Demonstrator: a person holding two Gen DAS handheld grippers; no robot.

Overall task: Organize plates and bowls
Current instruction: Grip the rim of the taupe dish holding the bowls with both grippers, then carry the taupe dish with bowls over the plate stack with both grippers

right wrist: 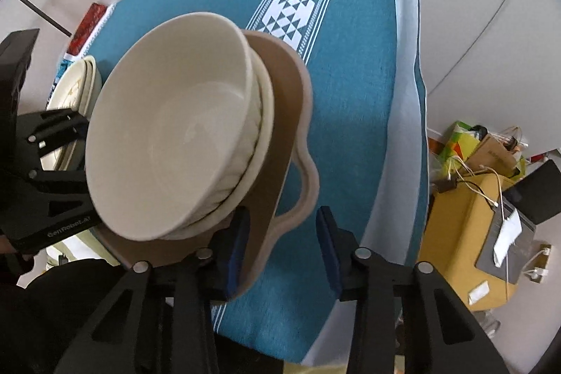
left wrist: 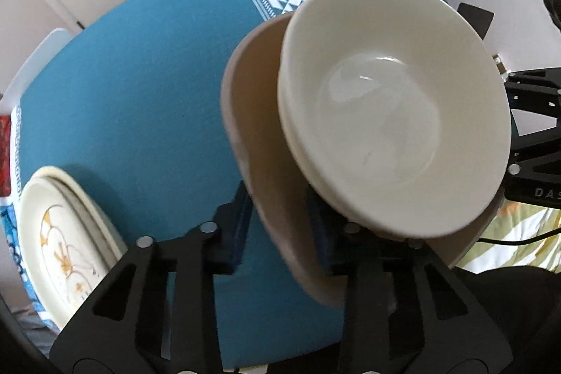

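While the teal woven tablecloth (left wrist: 140,86) with its white band of triangle patterning lies flat beneath, a matte tan tray (left wrist: 252,142) with a thick, rounded rim and a wavy, scalloped edge hangs tilted above it, carrying two nested cream bowls (left wrist: 392,114). Both bowls are glossy ceramic, smooth and round inside; from the right wrist view the upper one's outer wall shows a ribbed, woven-looking relief. The left gripper (left wrist: 277,226) has its blue-padded fingers set on either side of the tray's rim, clamped on it. The right gripper (right wrist: 284,247) meets the opposite edge: one blue pad presses against the tray's wall, while the other stands clear of it with cloth showing in the gap, so its jaws are apart. At the table's left side a stack of cream plates (left wrist: 66,244) rests on the cloth, the top one glazed and painted with thin orange and brown floral lines.
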